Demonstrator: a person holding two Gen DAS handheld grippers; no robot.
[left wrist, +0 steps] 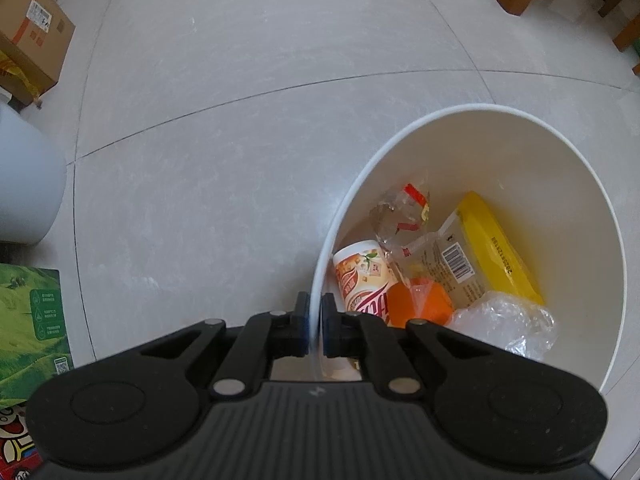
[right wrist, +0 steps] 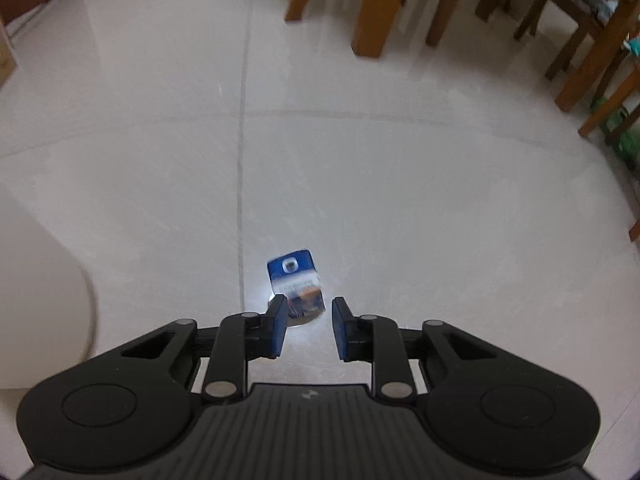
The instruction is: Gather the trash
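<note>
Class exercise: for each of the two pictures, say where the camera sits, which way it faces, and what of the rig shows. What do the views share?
Left wrist: on the left gripper, facing down; shut on the white bin rim, trash inside.
Right wrist: on the right gripper, facing down; open around a small blue carton on the floor.
Shared: tiled floor, wooden furniture legs.
</note>
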